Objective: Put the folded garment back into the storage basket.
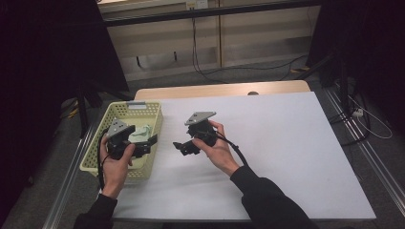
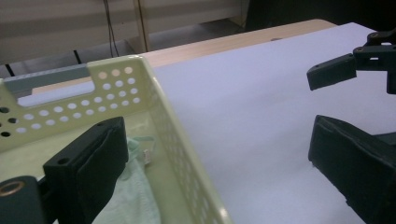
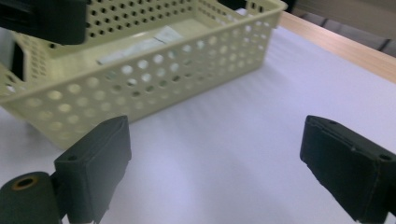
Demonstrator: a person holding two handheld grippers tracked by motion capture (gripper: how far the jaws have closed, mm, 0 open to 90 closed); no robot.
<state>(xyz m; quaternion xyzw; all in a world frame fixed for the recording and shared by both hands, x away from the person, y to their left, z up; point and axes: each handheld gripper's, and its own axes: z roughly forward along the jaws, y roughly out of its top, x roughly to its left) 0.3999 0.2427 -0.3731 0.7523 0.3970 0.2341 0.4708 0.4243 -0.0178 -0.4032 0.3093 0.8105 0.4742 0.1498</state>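
A pale yellow perforated basket (image 1: 152, 119) stands at the left of the white table top (image 1: 286, 143). A pale green cloth (image 1: 142, 134) lies inside it. My left gripper (image 1: 151, 143) hovers at the basket's right wall. In the left gripper view the left gripper (image 2: 215, 140) is open wide: one jaw is over the cloth (image 2: 126, 196), the other over the white surface, and the basket wall (image 2: 182, 140) lies between them. My right gripper (image 1: 180, 147) points left toward the basket, just to its right. It (image 3: 215, 135) is open with nothing between its jaws, and the basket (image 3: 140, 84) is ahead.
A strip of bare wood (image 1: 219, 89) runs along the table's far edge. Beyond it are cables on the floor (image 1: 248, 69) and a pale wall. A metal rail (image 1: 372, 157) runs beside the table on the right.
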